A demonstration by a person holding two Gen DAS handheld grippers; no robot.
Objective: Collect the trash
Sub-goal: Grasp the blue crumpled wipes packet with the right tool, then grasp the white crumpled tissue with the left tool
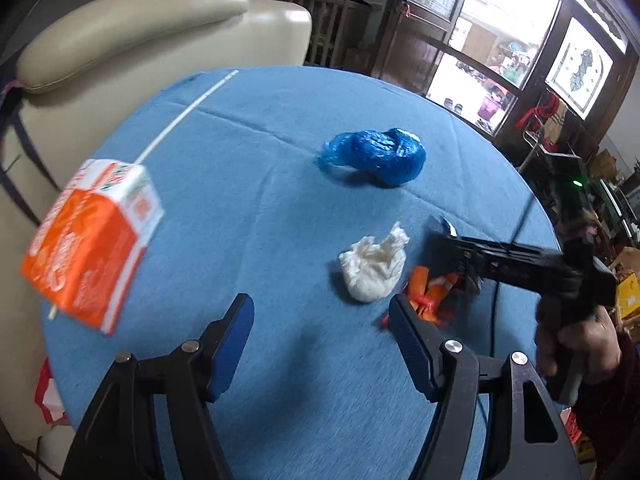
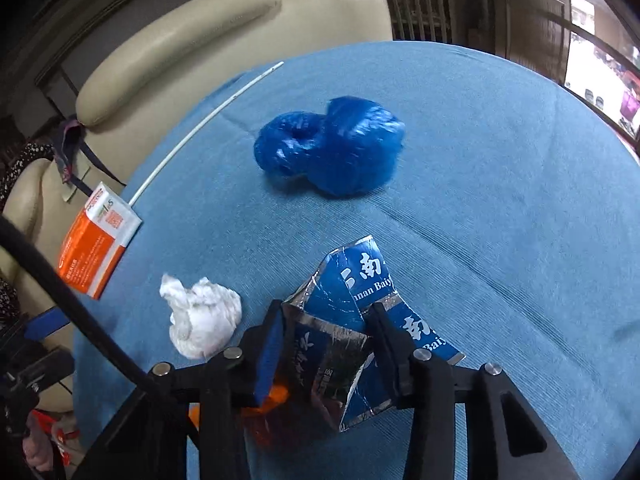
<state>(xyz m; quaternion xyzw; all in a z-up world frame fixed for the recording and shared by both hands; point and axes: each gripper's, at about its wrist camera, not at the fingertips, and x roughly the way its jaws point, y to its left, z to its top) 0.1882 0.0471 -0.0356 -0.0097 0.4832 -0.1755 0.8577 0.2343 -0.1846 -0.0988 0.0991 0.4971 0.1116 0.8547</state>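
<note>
On the blue cloth table (image 1: pixel 260 220) lie a crumpled blue plastic bag (image 1: pixel 378 156) (image 2: pixel 332 152), a white tissue wad (image 1: pixel 374 268) (image 2: pixel 202 320), an orange-and-white carton (image 1: pixel 94 240) (image 2: pixel 98 240) at the left edge, and an orange wrapper (image 1: pixel 430 296). My left gripper (image 1: pixel 322 324) is open and empty, just in front of the tissue. My right gripper (image 2: pixel 326 328) is shut on a torn blue foil-lined packet (image 2: pixel 352 308) with white characters; it also shows in the left wrist view (image 1: pixel 446 230), beside the orange wrapper. An orange scrap (image 2: pixel 276 396) lies under it.
A thin white stick (image 1: pixel 184 116) (image 2: pixel 208 116) lies across the far left of the table. A cream armchair (image 1: pixel 132 40) (image 2: pixel 224 28) stands behind the table. A red-and-white bag (image 1: pixel 46 396) hangs below the left edge. Cluttered shelves and windows are at the right.
</note>
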